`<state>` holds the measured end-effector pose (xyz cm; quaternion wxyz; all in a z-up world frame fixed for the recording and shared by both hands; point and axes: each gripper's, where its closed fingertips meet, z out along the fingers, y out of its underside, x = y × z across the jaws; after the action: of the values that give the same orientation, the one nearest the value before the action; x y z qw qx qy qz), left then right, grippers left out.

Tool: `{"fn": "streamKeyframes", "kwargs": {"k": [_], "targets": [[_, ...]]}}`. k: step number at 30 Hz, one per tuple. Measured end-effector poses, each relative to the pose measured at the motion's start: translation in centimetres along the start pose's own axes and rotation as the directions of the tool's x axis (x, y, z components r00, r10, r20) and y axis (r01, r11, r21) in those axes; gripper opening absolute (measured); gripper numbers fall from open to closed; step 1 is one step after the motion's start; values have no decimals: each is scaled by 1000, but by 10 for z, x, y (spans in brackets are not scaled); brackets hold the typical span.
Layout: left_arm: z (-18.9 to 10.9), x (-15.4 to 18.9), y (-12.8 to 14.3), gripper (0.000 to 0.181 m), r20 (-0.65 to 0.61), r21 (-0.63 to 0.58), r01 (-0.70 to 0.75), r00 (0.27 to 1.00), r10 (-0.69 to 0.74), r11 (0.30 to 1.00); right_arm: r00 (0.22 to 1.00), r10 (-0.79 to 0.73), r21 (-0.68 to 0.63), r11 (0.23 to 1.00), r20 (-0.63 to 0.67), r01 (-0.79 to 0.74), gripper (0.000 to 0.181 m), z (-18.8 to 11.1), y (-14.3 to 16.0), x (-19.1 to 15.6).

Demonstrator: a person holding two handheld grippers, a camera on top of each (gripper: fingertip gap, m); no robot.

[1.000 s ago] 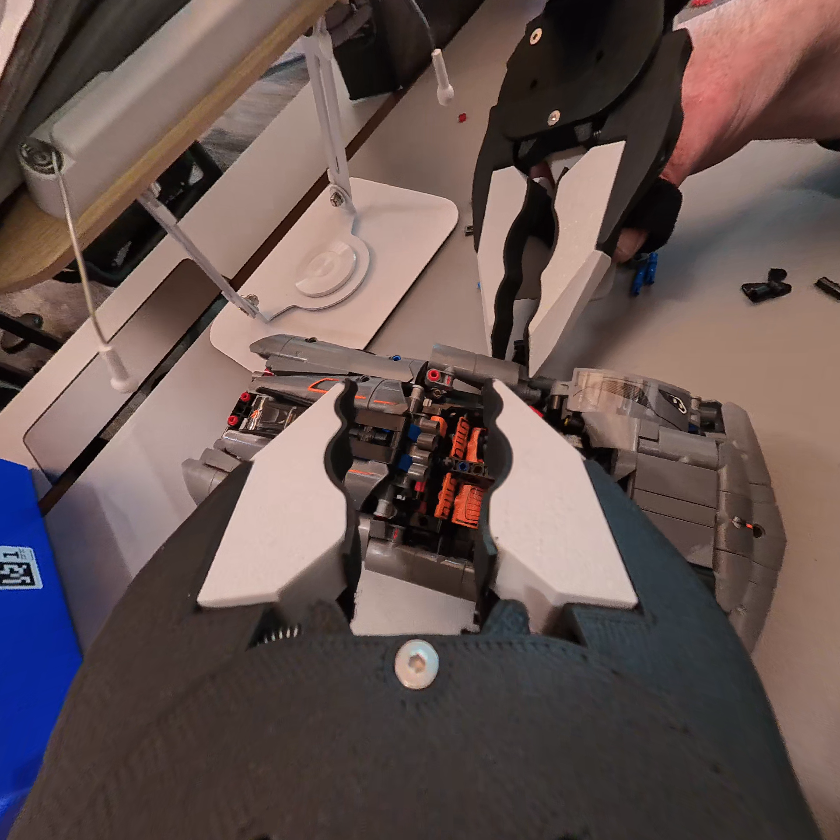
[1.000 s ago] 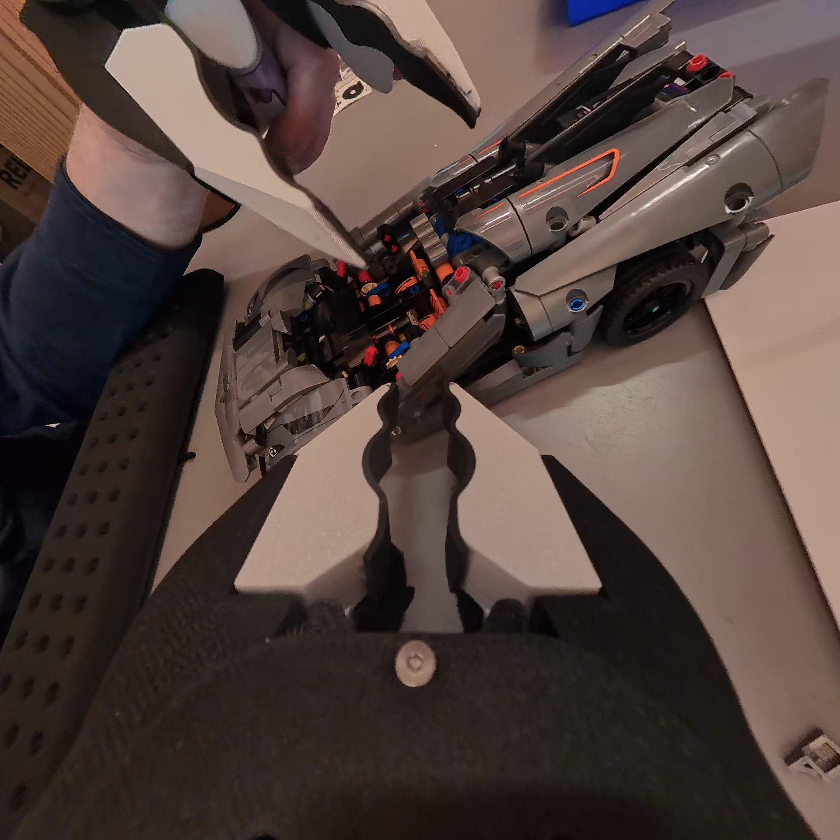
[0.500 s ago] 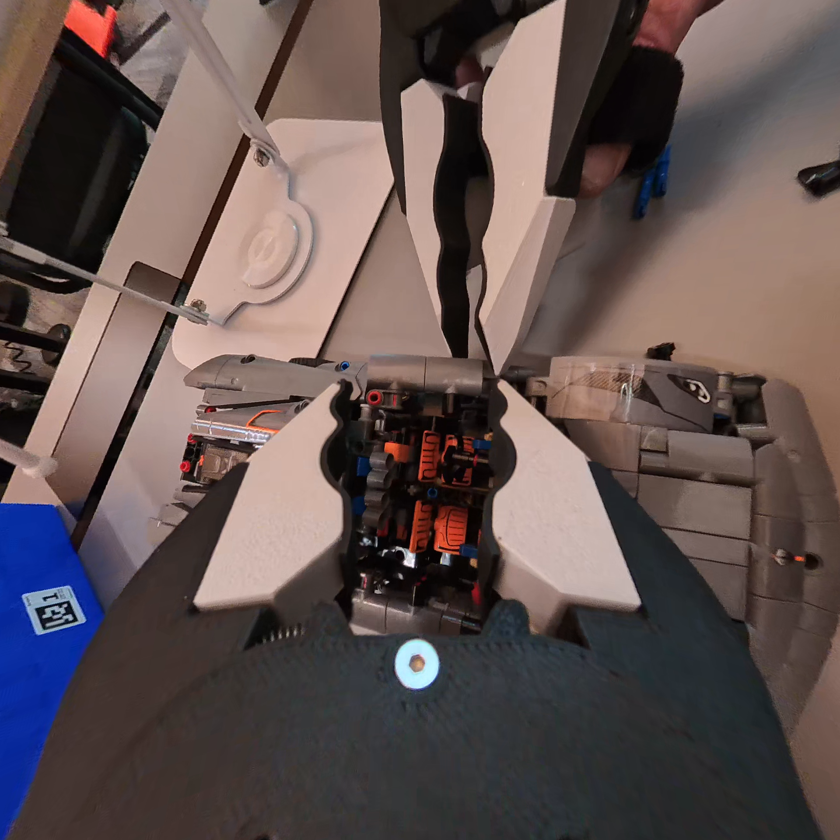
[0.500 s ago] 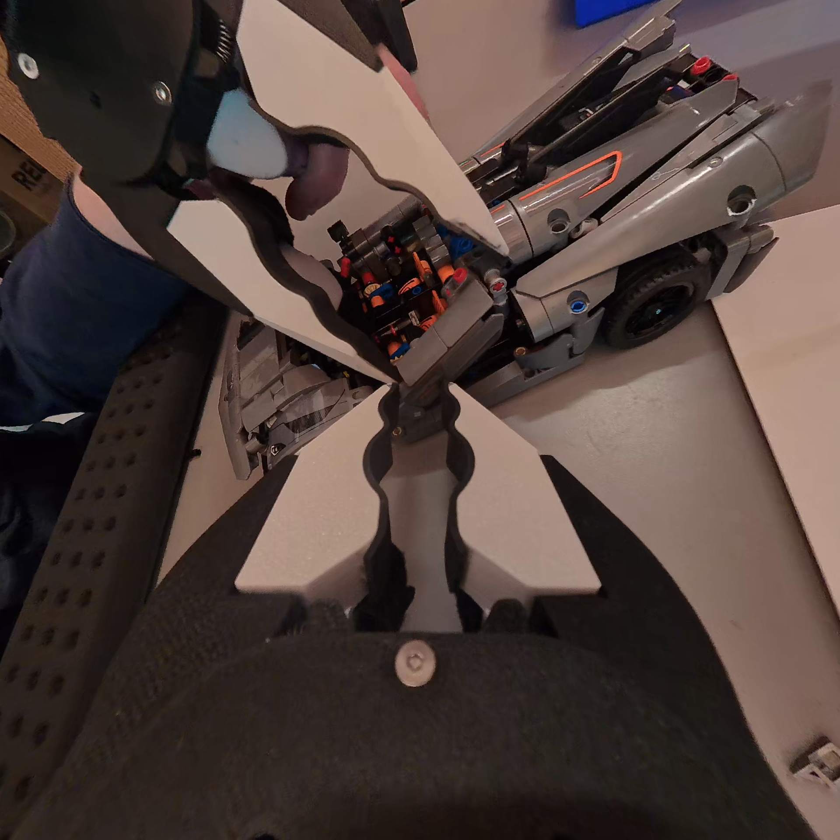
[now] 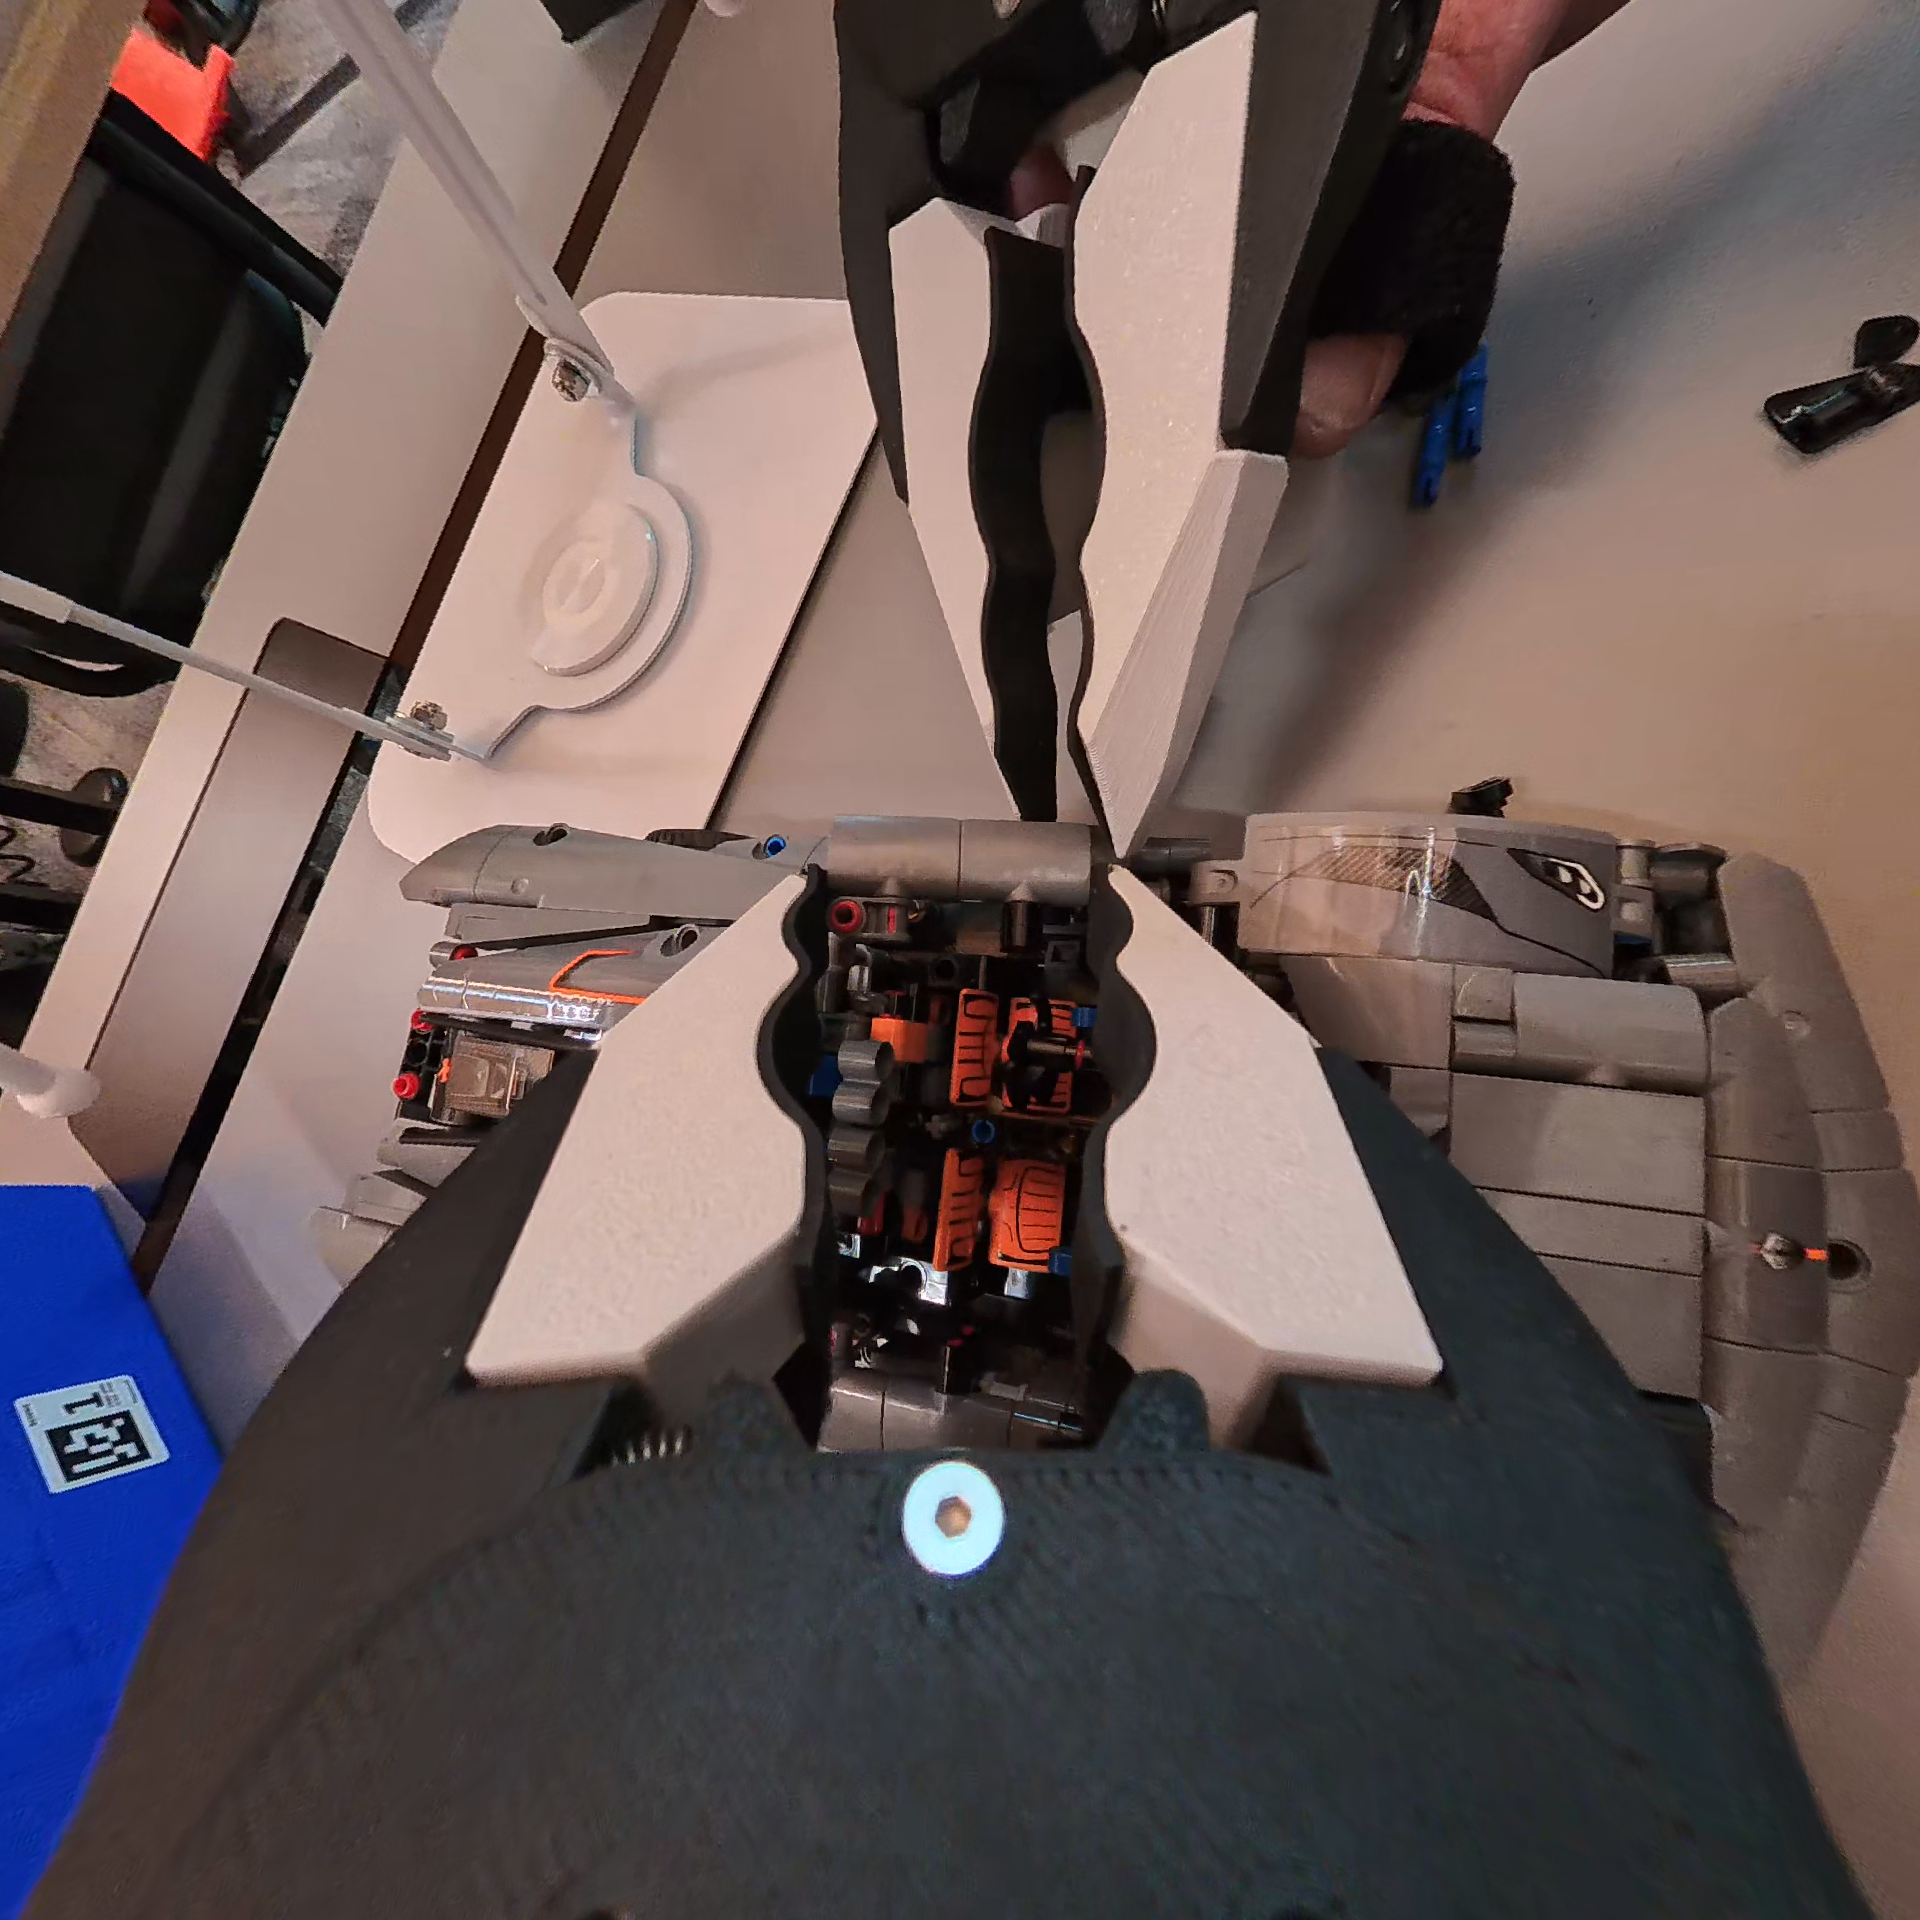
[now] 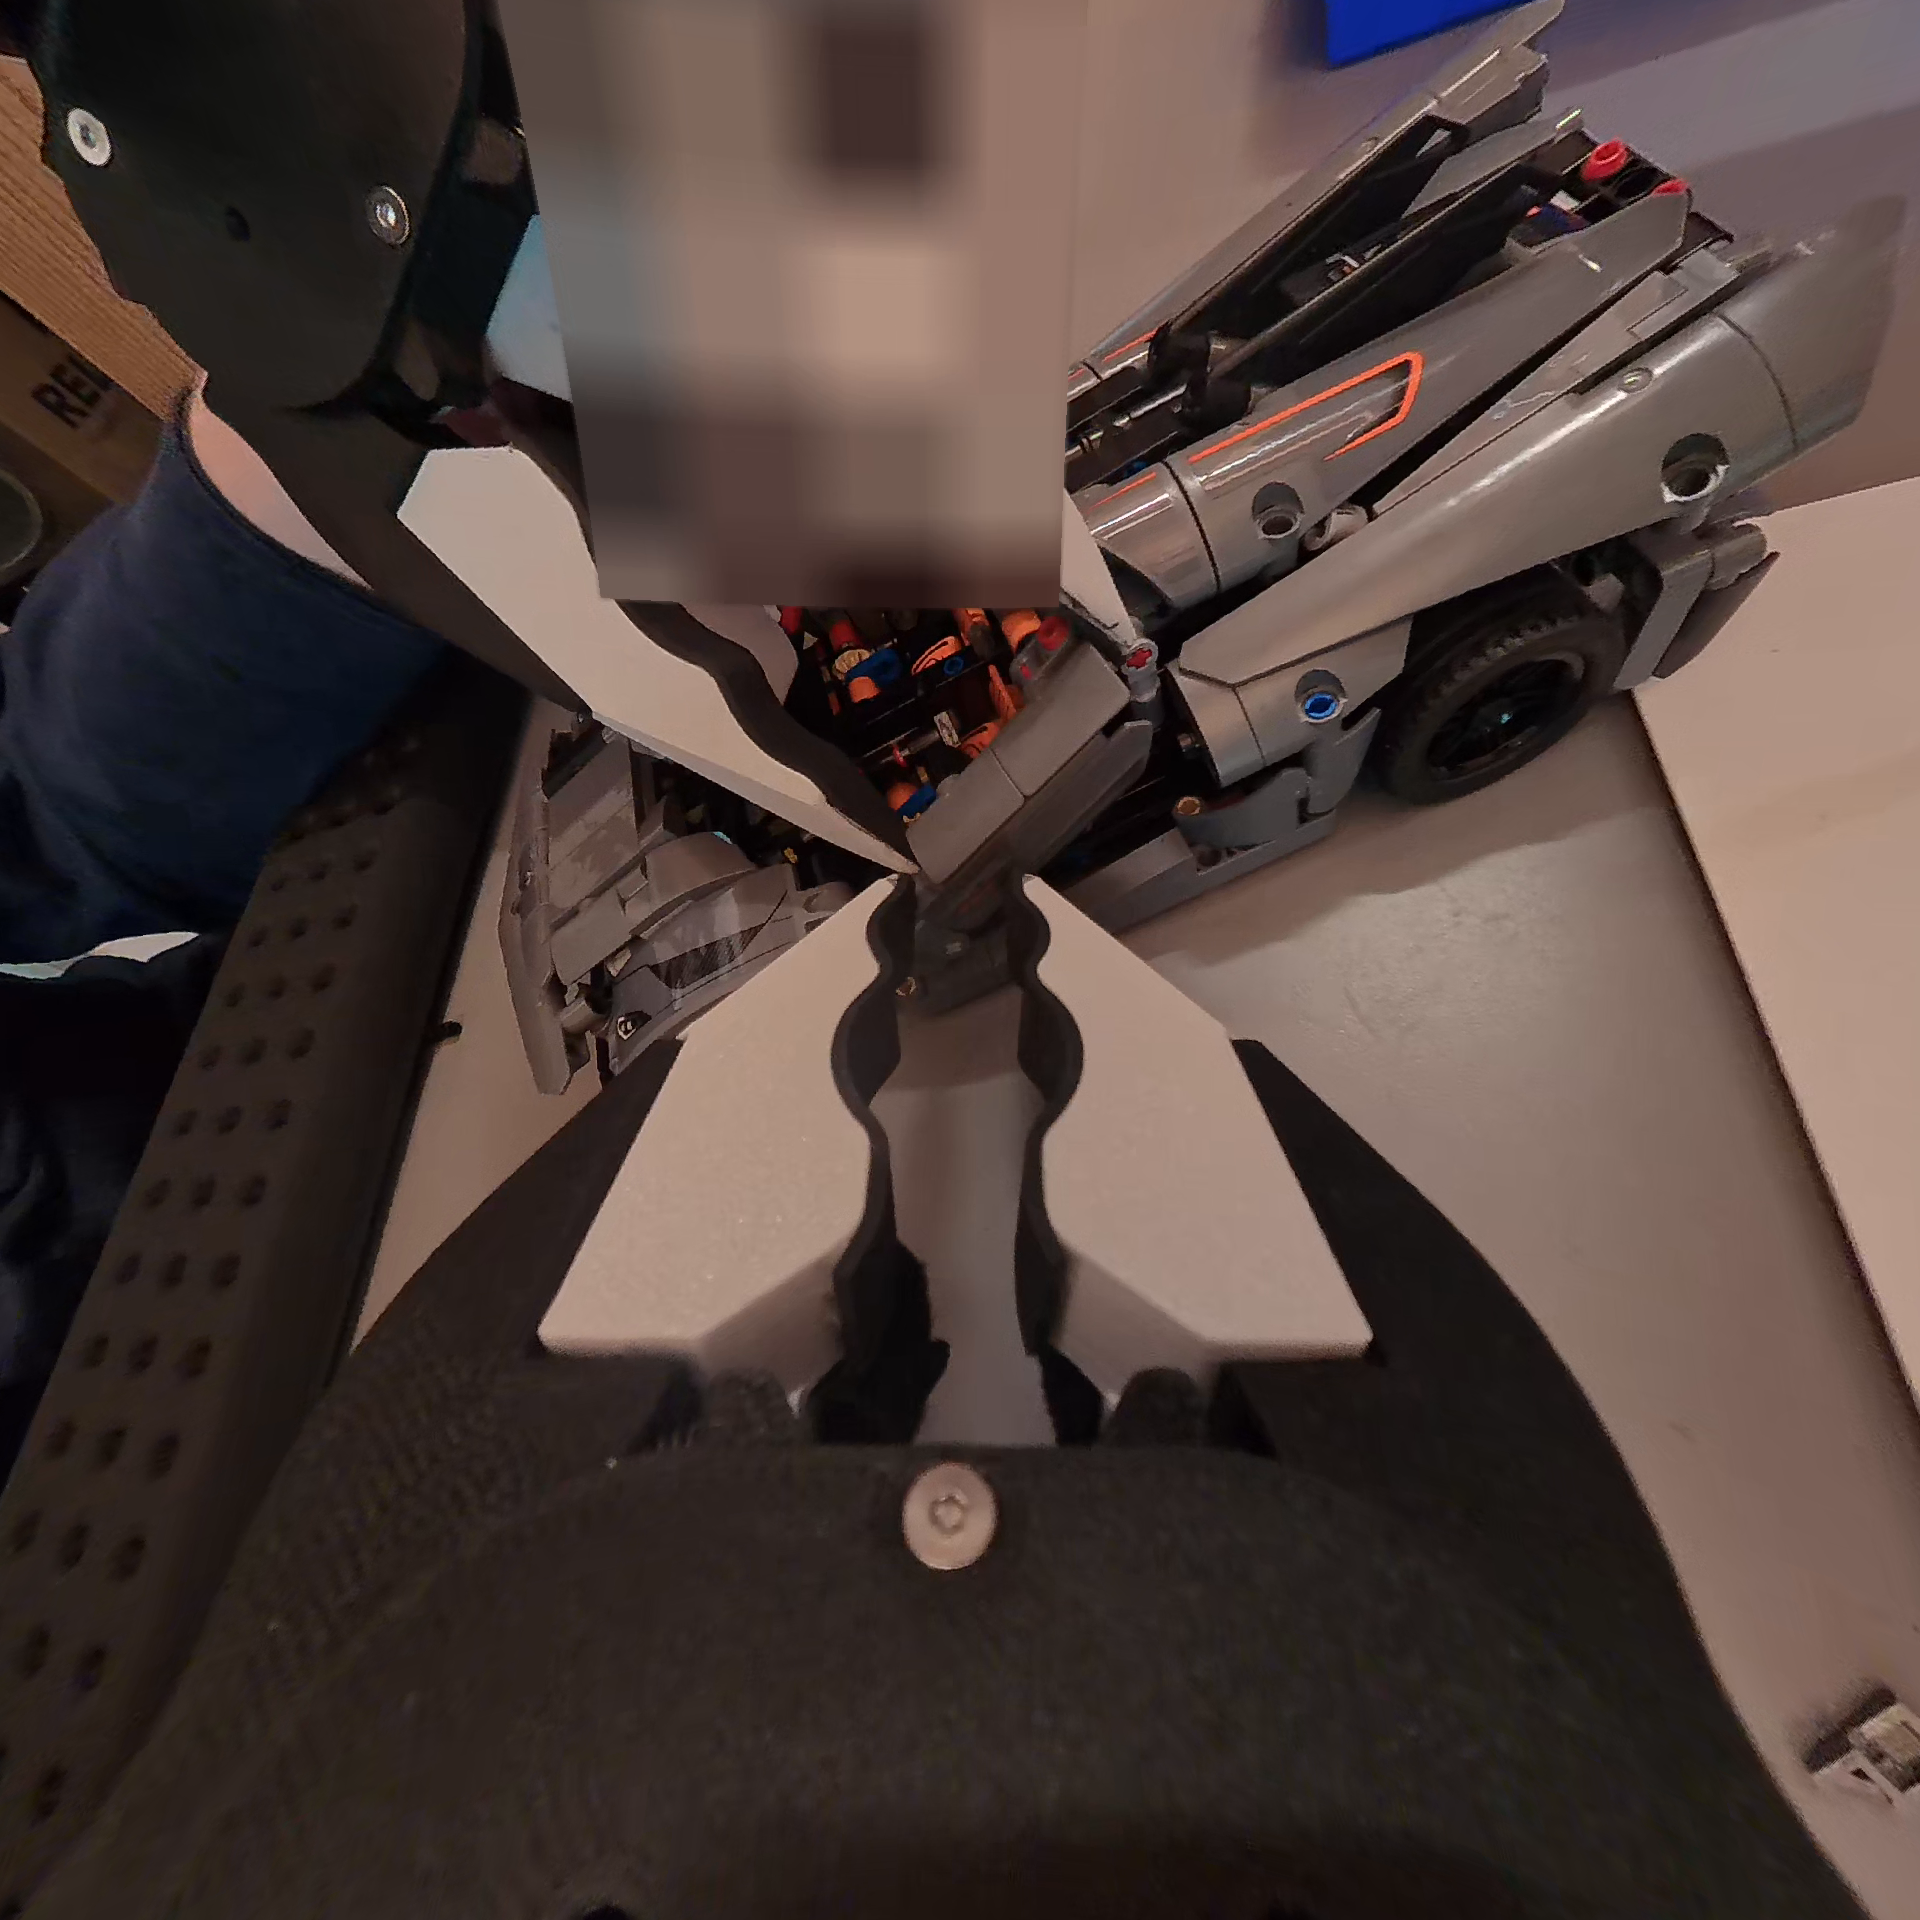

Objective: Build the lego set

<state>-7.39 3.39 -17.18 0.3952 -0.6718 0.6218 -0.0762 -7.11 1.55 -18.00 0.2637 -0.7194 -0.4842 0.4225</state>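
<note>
Since a second ago my left gripper (image 5: 956, 883) has dropped closer over the lego car (image 5: 1558, 1091), and my right gripper (image 6: 961, 883) has stayed put at the grey door panel (image 6: 1023, 753).

My left gripper's jaws are spread wide, straddling the open cockpit; between its fingers I see the orange seats (image 5: 997, 1132) and dark gears. Its fingertips sit at the grey door panel along the car's far edge. I cannot tell whether they touch it.

My right gripper's jaws are drawn fairly close, and a lower part of that grey door panel sits between its fingertips; they look pinched on it, though contact is hard to confirm. In the left wrist view the right gripper comes down from above, tips meeting the panel's far edge.

Outward from the left gripper: the car's grey nose lies to its right, the tail with orange trim to its left. Beyond the car lies a white stand base (image 5: 623, 540). A blue box (image 5: 73, 1455) sits at near left; a blue pin (image 5: 1449, 426) and black piece (image 5: 1839, 390) lie on the table (image 5: 1662, 623) at far right.

From the right gripper, a rear wheel (image 6: 1496, 707) sits ahead to the right.
</note>
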Motion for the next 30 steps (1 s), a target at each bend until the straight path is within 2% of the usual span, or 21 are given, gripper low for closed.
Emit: {"fn": "streamKeyframes", "kwargs": {"k": [20, 30], "targets": [[-2, 0, 1, 47, -50, 12, 64, 997, -63, 998, 1000, -25, 7, 1000, 0, 25, 14, 0, -1, -1], [-3, 0, -1, 46, 7, -20, -20, 1000, 20, 1000, 999, -35, 4, 999, -10, 35, 13, 0, -1, -1]]}}
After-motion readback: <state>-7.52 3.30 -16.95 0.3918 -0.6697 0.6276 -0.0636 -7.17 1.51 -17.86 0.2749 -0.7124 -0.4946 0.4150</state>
